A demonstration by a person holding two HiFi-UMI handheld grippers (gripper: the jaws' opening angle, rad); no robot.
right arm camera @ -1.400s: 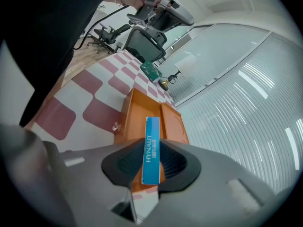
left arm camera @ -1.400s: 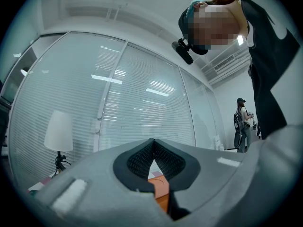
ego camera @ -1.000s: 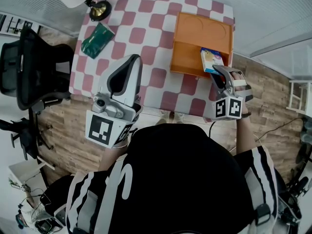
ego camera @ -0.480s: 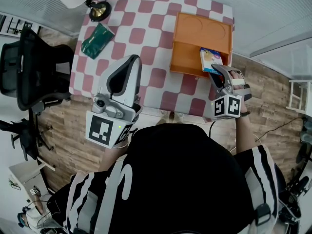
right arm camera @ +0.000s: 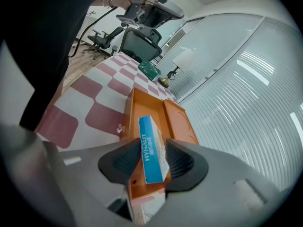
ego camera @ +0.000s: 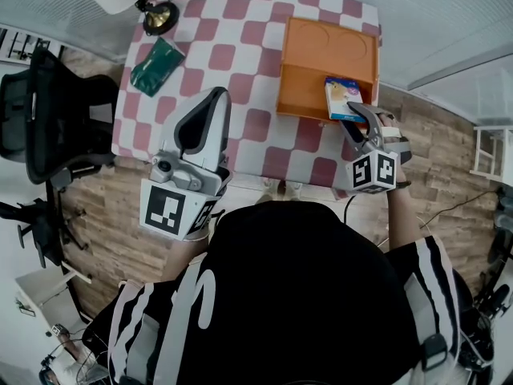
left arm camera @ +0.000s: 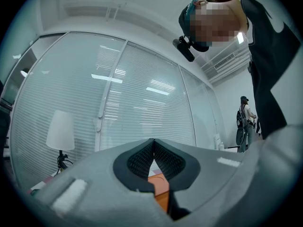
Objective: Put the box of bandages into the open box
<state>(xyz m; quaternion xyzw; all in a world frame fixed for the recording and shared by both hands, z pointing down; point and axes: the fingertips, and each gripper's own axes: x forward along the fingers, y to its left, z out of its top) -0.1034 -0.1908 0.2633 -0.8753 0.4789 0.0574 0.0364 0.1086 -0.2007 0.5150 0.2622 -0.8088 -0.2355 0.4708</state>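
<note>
The blue-and-white box of bandages (ego camera: 341, 99) lies at the near right corner of the open orange box (ego camera: 309, 95) on the checkered table. In the right gripper view the bandage box (right arm camera: 152, 148) stands on edge between the pads of my right gripper (right arm camera: 154, 161). The jaws have just been opening, and the pads look slack beside it. In the head view my right gripper (ego camera: 357, 123) points down at the orange box's near edge. My left gripper (ego camera: 213, 96) hovers at the table's near left side. Its pads (left arm camera: 142, 157) meet at the tip with nothing between them.
A green packet (ego camera: 159, 62) and a brass bell (ego camera: 159, 16) sit at the far left of the red-and-white table (ego camera: 232, 46). A black office chair (ego camera: 48, 111) stands left of the table. The orange box's lid (ego camera: 330, 45) lies open behind its tray.
The right gripper's jaws have spread a little around the bandage box, which now rests in the orange box. The left gripper has stayed in place.
</note>
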